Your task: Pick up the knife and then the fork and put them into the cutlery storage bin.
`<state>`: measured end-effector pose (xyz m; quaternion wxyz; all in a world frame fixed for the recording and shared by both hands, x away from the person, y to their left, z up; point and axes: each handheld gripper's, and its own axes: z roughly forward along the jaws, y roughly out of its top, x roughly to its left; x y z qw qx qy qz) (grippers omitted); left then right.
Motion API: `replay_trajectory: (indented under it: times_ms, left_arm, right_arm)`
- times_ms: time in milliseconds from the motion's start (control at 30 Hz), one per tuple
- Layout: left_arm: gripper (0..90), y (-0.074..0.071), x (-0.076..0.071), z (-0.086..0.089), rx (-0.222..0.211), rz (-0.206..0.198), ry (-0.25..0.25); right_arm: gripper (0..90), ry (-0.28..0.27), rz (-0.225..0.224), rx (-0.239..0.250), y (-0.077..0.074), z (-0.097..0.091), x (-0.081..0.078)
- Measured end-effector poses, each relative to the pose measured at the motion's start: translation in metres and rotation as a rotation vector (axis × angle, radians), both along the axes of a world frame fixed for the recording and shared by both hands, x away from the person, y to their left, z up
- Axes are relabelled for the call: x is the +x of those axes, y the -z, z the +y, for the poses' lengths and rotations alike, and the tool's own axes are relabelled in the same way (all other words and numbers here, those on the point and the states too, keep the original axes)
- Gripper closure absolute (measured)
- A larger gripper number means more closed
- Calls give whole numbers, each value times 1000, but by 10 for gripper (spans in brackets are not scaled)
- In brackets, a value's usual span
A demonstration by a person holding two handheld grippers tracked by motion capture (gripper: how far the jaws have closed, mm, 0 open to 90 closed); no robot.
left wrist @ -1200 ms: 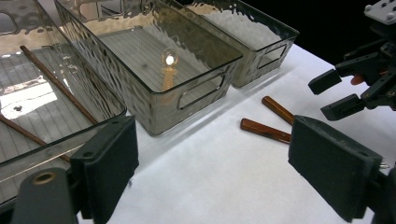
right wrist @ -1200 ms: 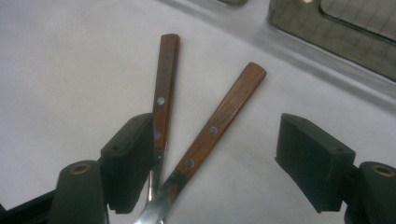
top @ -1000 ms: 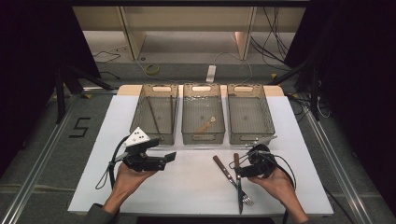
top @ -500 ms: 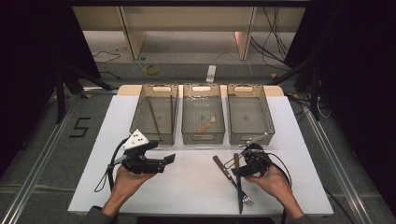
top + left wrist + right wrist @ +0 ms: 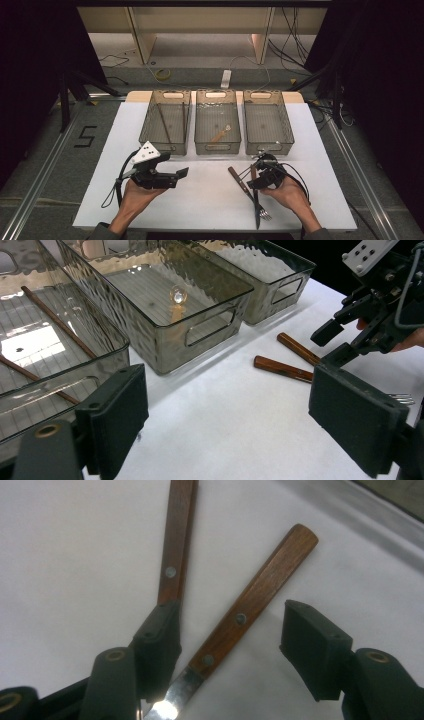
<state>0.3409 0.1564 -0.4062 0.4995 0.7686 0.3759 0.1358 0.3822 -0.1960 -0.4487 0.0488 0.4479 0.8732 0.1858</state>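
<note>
the right gripper [image 5: 227, 645] hangs low over the white table [image 5: 200, 210], its jaws just been closing with a wood-handled knife [image 5: 250, 605] lying between them, pads not yet pressing; that knife sits on the table at the person's right, crossed close beside a wood-handled fork [image 5: 175, 545]; the left jaw looks to overlap the fork's handle, so a squeeze from here could, i'd judge, catch both handles, or nudge the fork and skew the knife out of the pinch; a thin flat handle on a flat top could also slip under the pads; the left gripper [image 5: 165, 176] is held above the table at the left, jaws spread wide on nothing; beyond stand three clear bins: left bin [image 5: 145, 135] with chopsticks [image 5: 165, 125], middle bin [image 5: 200, 145] with a small spoon [image 5: 220, 134], right bin [image 5: 285, 135] looking bare; the near walls of the bins rise between the cutlery and any drop inside, so whatever is lifted must clear them.
</note>
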Motion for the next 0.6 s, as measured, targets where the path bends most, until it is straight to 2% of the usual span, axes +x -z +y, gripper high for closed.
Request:
replay_trajectory:
  times_ms: [133,400,600]
  left_arm:
    - [157,0,0,0,0,-1,1]
    - [157,0,0,0,1,-2,1]
    - [157,1,0,-1,2,1,2]
  right_arm:
    - [459,4,12,-41,3,2,0]
    - [510,-18,41,-64,10,6,-1]
    - [532,-34,21,-97,11,9,-3]
